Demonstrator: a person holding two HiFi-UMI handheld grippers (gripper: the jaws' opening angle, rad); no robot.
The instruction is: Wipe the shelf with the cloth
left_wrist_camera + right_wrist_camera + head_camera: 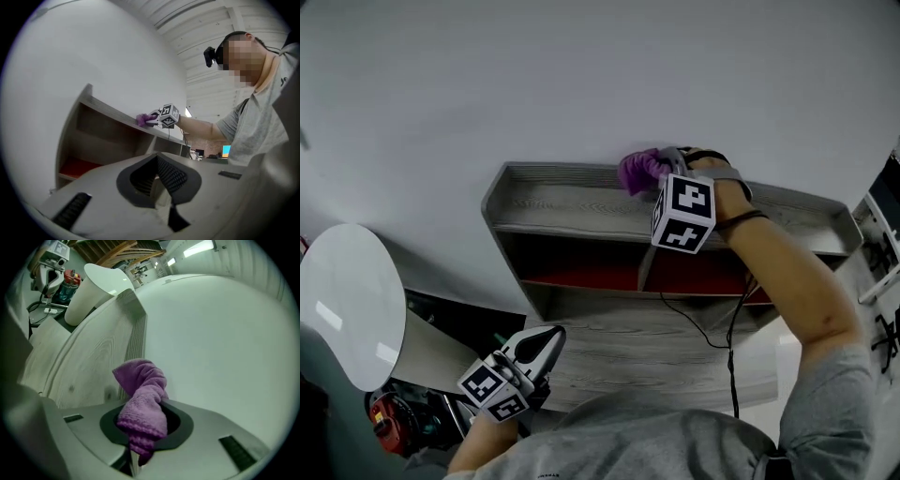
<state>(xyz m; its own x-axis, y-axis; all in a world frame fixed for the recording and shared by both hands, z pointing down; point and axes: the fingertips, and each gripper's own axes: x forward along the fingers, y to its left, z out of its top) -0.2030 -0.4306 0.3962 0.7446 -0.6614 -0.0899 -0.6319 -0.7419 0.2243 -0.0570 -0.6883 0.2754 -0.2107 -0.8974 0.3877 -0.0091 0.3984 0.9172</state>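
A purple cloth (639, 170) is bunched at the back of the grey wooden shelf (553, 202), close to the white wall. My right gripper (667, 165) is shut on the cloth (142, 401), whose free end rests on the shelf top (89, 362). The left gripper view shows the same cloth (142, 119) on the shelf's top board (108, 112). My left gripper (546, 342) hangs low at the front left, away from the shelf, jaws closed with nothing between them (161, 187).
Below the top board is a dark compartment with a red floor (600, 277), then a lower grey board (675, 356). A white cone-shaped lamp shade (352, 305) stands at the left. A black cable (733, 347) hangs from my right gripper.
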